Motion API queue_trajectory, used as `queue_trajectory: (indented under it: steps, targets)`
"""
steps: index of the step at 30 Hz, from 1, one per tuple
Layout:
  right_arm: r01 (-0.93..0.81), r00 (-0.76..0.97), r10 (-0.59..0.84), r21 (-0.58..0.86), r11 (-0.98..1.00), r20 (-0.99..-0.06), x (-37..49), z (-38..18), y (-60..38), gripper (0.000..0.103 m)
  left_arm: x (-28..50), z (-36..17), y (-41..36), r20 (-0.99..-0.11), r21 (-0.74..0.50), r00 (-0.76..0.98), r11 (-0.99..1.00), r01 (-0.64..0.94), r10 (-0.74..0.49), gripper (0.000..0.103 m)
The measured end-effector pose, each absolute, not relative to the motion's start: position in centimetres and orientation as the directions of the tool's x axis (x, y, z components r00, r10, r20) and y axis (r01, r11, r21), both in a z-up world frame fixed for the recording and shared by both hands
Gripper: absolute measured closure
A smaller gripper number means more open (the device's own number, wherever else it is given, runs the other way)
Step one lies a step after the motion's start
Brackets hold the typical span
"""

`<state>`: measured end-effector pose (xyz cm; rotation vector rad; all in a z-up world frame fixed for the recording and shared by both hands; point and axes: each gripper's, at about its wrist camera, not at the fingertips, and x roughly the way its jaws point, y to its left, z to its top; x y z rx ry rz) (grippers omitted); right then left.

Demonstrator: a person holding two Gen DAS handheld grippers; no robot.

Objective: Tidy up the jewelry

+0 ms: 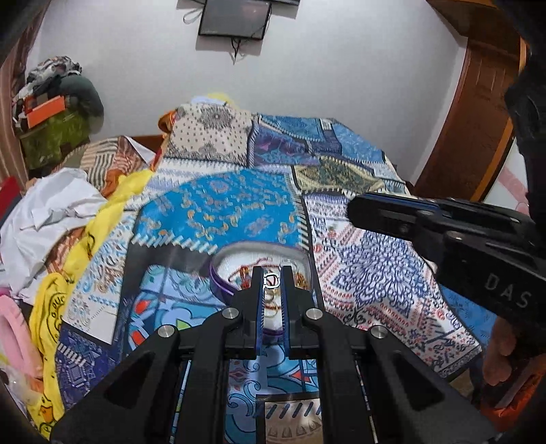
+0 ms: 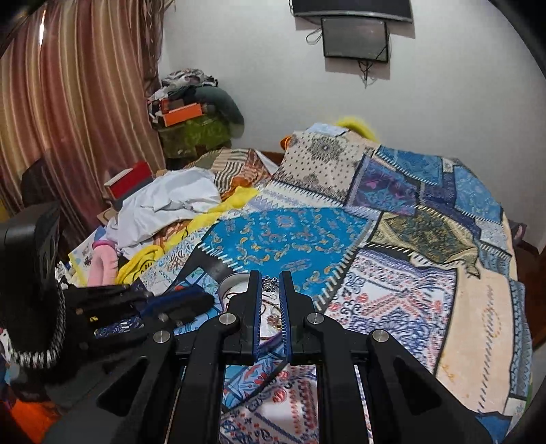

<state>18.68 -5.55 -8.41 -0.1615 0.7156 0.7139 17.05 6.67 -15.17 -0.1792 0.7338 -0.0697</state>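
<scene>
While both black two-finger grippers hang over a bed covered in a blue, cream and red patchwork bedspread (image 1: 239,201), each one grasps a small piece of jewelry at its tips. The left gripper (image 1: 272,280) has its jaws clenched on a small silver rounded-square ring piece with a dark red centre (image 1: 272,280), pinched between the blue-lined fingers (image 1: 259,307). Right under those fingertips sits a round white tray with a purple rim (image 1: 223,285), lying on the bedspread toward the near edge of the bed; tangled gold and red jewelry pieces (image 1: 300,278) lie inside it, too blurred to tell apart.

From the right wrist view, the right gripper (image 2: 269,283) has its jaws clenched on a small silver filigree flower-shaped ornament (image 2: 269,284), held above the bedspread just past the far rim of the same tray (image 2: 230,281). More thin chains (image 2: 271,319) show on the tray's white floor between the fingers.

The right gripper (image 1: 409,218) reaches in from the right side of the left view, above the bedspread and apart from the tray. A heap of white, yellow and pink clothes (image 1: 51,218) lies along the left edge of the bed. A small dark framed screen (image 1: 235,17) hangs on the white wall beyond.
</scene>
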Motion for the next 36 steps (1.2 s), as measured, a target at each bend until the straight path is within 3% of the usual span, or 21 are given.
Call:
queue_trajectory:
  steps: [14, 18, 20, 28, 36]
  targets:
    - [-0.649, 0.344, 0.572, 0.251, 0.718, -0.745, 21.1, -12.5, -4.3, 0.094, 17.7, -17.9, 5.9, -0.717, -0.199, 0.677, 0.980, 0.027, -0.164, 0.096]
    - [-0.632, 0.325, 0.570, 0.275, 0.724, -0.755, 21.2, -12.7, -4.4, 0.083, 17.5, -17.3, 6.2, -0.716, -0.204, 0.680, 0.979, 0.014, -0.159, 0.096]
    - [-0.632, 0.339, 0.569, 0.267, 0.728, -0.749, 21.0, -12.2, -4.6, 0.082, 17.4, -16.9, 6.4, -0.714, -0.198, 0.684, 0.980, 0.007, -0.149, 0.096]
    - [-0.620, 0.473, 0.568, 0.204, 0.758, -0.673, 19.0, -7.7, -6.8, 0.082, 15.7, -12.5, 7.3, -0.656, -0.190, 0.748, 0.981, -0.042, -0.095, 0.096]
    - [-0.590, 0.648, 0.571, 0.142, 0.795, -0.504, 14.2, -0.5, -10.3, 0.082, 11.2, -4.1, 6.3, -0.483, -0.136, 0.876, 0.988, -0.075, 0.000, 0.091]
